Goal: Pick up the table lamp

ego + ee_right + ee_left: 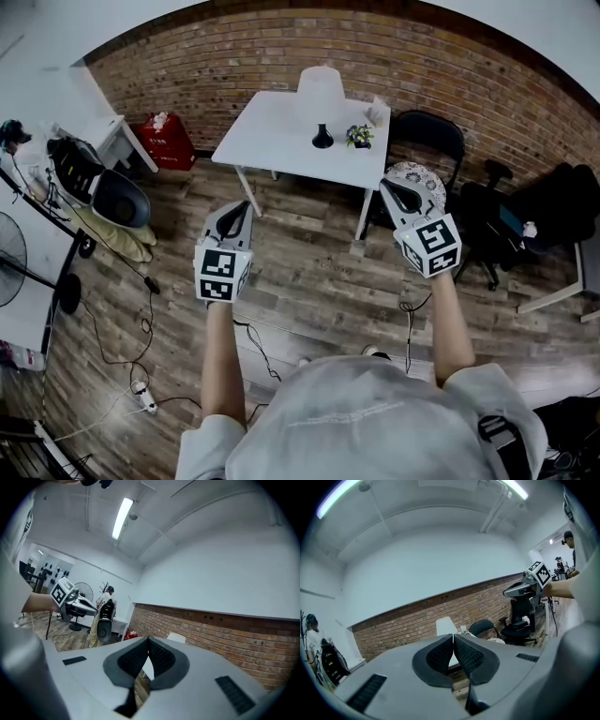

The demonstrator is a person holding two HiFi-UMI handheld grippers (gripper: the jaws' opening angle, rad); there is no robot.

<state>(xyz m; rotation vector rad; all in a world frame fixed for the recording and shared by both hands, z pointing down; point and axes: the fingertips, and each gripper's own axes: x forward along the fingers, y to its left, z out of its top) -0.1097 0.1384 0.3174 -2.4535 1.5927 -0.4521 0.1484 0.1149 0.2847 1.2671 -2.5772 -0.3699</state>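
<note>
The left gripper [453, 638] has a smooth, matt grey plastic shell. Its pads [440, 656] are black with a fine ribbed grain. The right gripper [148, 640] is finished the same way. Ahead of both stands a table [272, 131] with a smooth, matt white top. The lamp [321, 89] on it has a matt white shade; whether it is cloth or paper cannot be told. Beyond it the wall [234, 56] is rough bare brick. Below the grippers the floor [309, 272] is wood planking with a dull sheen. Behind them the person's shirt [375, 422] is soft grey cloth.
</note>
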